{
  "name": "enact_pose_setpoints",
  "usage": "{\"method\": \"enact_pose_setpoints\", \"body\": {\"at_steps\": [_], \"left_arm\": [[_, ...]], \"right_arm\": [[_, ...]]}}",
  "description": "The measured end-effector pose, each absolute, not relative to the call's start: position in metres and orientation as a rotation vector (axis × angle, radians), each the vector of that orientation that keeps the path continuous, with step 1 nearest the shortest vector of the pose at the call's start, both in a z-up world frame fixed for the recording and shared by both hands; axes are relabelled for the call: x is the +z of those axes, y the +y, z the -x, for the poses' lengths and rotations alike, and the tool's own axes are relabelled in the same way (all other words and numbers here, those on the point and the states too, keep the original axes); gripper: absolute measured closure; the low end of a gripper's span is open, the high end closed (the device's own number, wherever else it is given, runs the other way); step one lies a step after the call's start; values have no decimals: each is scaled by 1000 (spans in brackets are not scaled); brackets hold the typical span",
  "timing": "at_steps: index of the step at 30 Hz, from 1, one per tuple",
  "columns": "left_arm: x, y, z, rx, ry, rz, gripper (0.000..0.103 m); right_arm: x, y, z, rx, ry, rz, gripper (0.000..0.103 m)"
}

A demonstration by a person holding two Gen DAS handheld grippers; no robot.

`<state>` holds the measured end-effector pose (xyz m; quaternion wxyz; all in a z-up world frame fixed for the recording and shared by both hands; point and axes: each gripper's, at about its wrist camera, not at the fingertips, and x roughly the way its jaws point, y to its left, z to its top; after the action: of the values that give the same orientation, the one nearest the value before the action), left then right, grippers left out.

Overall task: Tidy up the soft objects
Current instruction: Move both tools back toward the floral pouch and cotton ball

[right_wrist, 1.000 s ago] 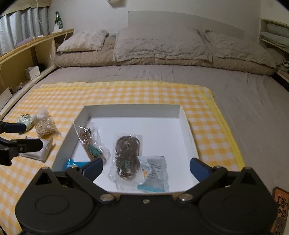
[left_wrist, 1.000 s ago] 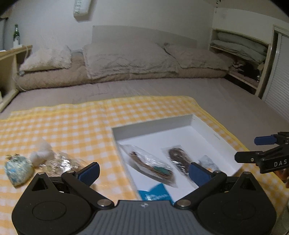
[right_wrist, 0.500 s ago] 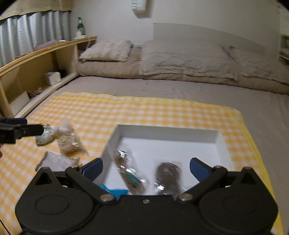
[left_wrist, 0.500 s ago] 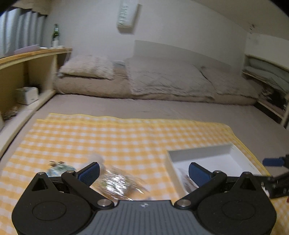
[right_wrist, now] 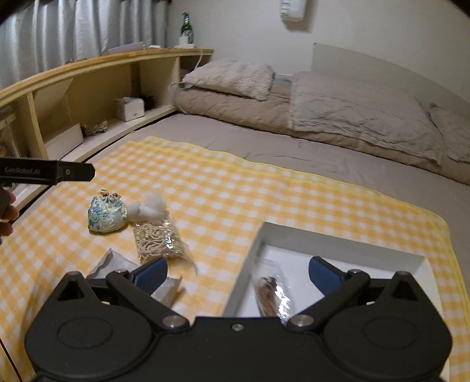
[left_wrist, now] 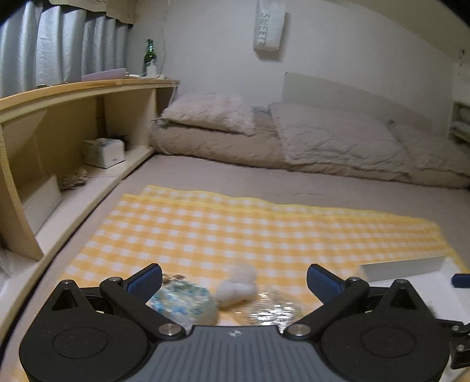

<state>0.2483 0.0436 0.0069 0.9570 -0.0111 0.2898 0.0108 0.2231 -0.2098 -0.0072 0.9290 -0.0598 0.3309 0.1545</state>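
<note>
On the yellow checked cloth (right_wrist: pixel 235 199) lie a blue-flowered pouch (right_wrist: pixel 105 213), a white fluffy piece (right_wrist: pixel 148 207), a clear bag of cream cord (right_wrist: pixel 160 242) and a flat pale packet (right_wrist: pixel 117 266). My left gripper (left_wrist: pixel 234 280) is open, empty, just above the pouch (left_wrist: pixel 182 302), the fluffy piece (left_wrist: pixel 238 286) and the clear bag (left_wrist: pixel 274 311). My right gripper (right_wrist: pixel 238 273) is open and empty over the near left corner of the white box (right_wrist: pixel 255 258), which holds a bagged brown item (right_wrist: pixel 271 295).
A wooden shelf unit (right_wrist: pixel 88 97) with a tissue box (right_wrist: pixel 130 108) and a green bottle (right_wrist: pixel 185 25) runs along the left. Pillows and a folded duvet (right_wrist: pixel 337 108) lie at the bed's head. The box edge (left_wrist: pixel 402 267) shows at right in the left wrist view.
Both grippers have swung left, away from the box. The left one now sits over the loose items on the cloth; the right one views the box's left corner. Both stayed open.
</note>
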Motion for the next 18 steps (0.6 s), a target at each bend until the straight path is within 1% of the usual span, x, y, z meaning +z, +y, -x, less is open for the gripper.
{"method": "enact_pose_setpoints", "body": {"at_steps": [10,18], "left_arm": [[-30,69,-296,90,736,-3,0],[-72,103,-327,142,873,154,0]], "right_arm": [[-38,-164,-273,319,741,276,0],[-73,-127,-293,376,759,470,0]]}}
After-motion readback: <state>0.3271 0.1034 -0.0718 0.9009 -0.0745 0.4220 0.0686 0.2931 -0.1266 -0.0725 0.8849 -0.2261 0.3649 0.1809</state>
